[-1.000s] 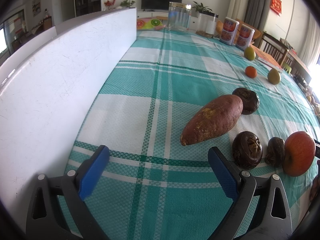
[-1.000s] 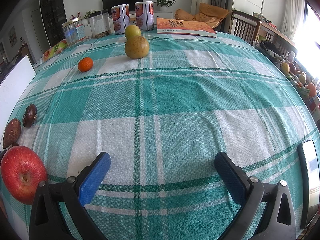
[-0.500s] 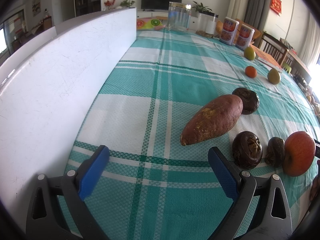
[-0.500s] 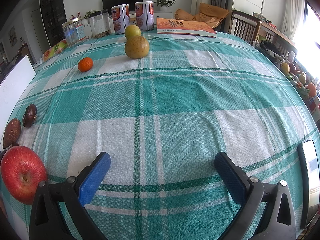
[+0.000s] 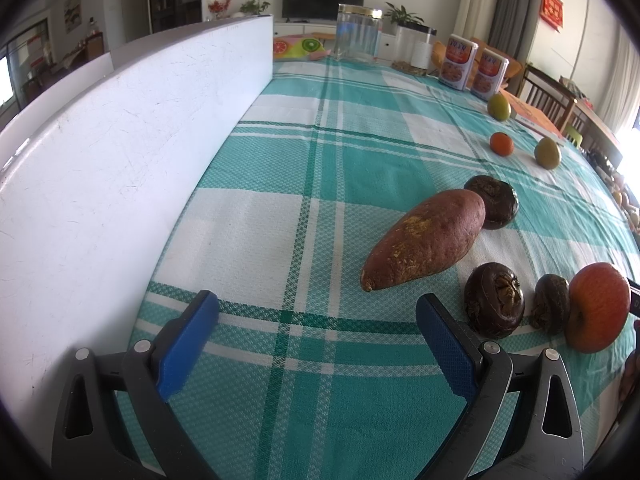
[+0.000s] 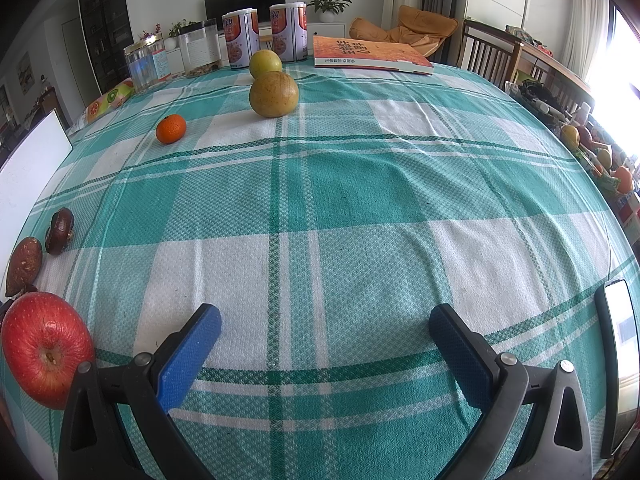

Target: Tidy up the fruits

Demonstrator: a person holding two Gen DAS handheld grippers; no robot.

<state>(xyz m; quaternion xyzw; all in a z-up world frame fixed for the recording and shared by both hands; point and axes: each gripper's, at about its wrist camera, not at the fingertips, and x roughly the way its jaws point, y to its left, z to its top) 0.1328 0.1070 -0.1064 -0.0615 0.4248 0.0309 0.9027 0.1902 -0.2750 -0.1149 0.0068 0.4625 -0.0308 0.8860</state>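
- Fruits lie scattered on a green-and-white checked cloth (image 6: 360, 184): a red apple (image 6: 46, 350) at the near left edge, a tangerine (image 6: 171, 129) and two yellow-green citrus (image 6: 274, 94) farther back.
- Beside the apple (image 5: 596, 306) sit three dark wrinkled balls (image 5: 494, 300) and a sweet potato (image 5: 426, 240) (not a fruit).
- A white board (image 5: 120, 152) walls the left side; cans (image 6: 264, 34), jars (image 6: 146, 64) and a book (image 6: 368, 54) line the far edge.
- Left gripper (image 5: 318, 334) and right gripper (image 6: 326, 346) hover with jaws wide apart, holding nothing.
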